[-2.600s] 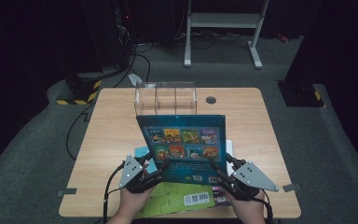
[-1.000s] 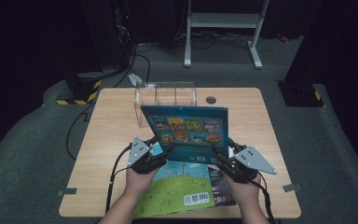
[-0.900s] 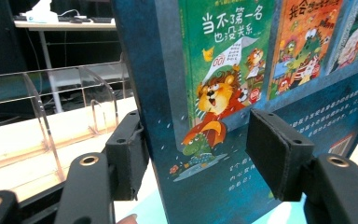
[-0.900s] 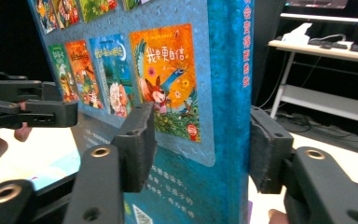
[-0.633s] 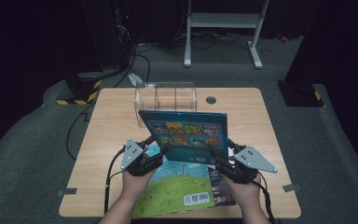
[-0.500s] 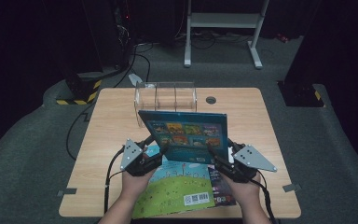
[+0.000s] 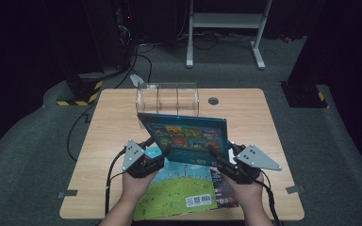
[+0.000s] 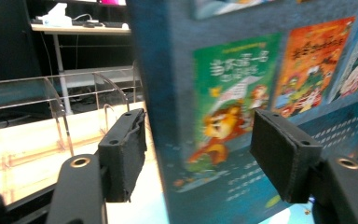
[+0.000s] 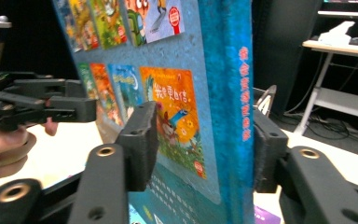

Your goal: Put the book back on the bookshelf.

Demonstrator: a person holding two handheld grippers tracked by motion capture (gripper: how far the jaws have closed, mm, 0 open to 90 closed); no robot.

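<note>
1. The blue book [image 7: 184,136] is up off the table [image 7: 264,122], held in the air between the person's two hands, back cover towards us and tilted; it hangs just in front of the clear rack [image 7: 167,96] and touches neither the rack nor the wood.
2. The right gripper [image 9: 205,140] has just been closing, with the book's spine edge between its jaws; its pads sit hard against the cover on one side and the back on the other, so I'd call that a firm grasp.
3. The left gripper [image 8: 196,140] has just been opening, with the book's other edge between its jaws; the book runs slantwise through the gap, and I cannot tell whether the pads press on it or merely stand beside it.
4. Done so far, as I judge it: the book is picked up and brought near the rack.
5. Left to do: stand it upright and lower it into one of the rack's compartments, all of which look bare.
6. A green book [image 7: 174,193] lies flat near the table's front edge, with a purple one [image 7: 224,188] partly under it; they probably wait their turn.
</note>
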